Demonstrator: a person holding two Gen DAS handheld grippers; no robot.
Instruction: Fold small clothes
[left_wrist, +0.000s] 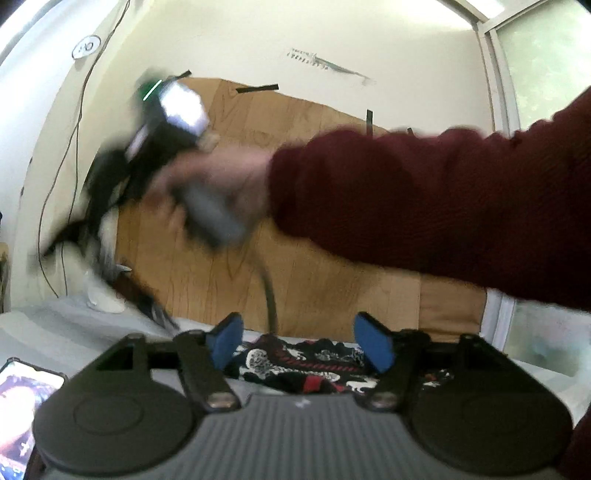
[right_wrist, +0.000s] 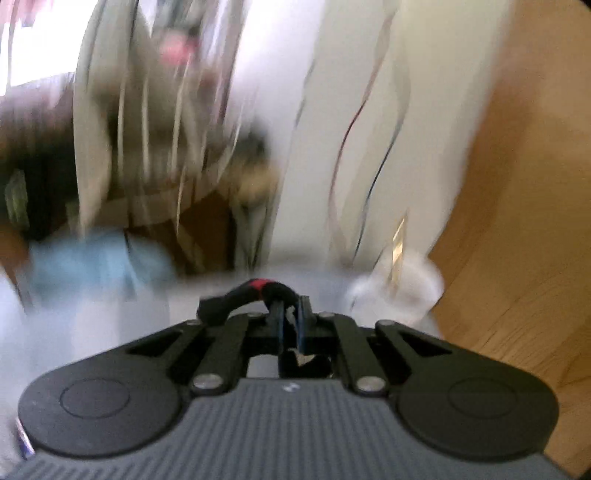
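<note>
My left gripper (left_wrist: 298, 325) stands open and level, its blue pads (left_wrist: 373, 347) wide apart and bare. Just beyond them a black, red and white patterned garment (left_wrist: 303, 365) lies crumpled on the grey sheet (left_wrist: 55, 332). A maroon sleeve (left_wrist: 424, 199) crosses the left wrist view, its hand holding my right gripper (left_wrist: 110, 173), which is blurred at the upper left. A dark cloth with white patches (left_wrist: 92, 229) hangs from it. In the right wrist view my right gripper (right_wrist: 291, 310) is shut on black and red fabric (right_wrist: 255, 290) that bulges over the fingertips.
A wooden board (left_wrist: 332, 258) leans on the white wall behind the bed. A lit phone (left_wrist: 22, 398) lies at the lower left, and a thin cable (left_wrist: 74, 129) runs down the wall. The right wrist view is smeared; a light blue shape (right_wrist: 96, 266) shows at its left.
</note>
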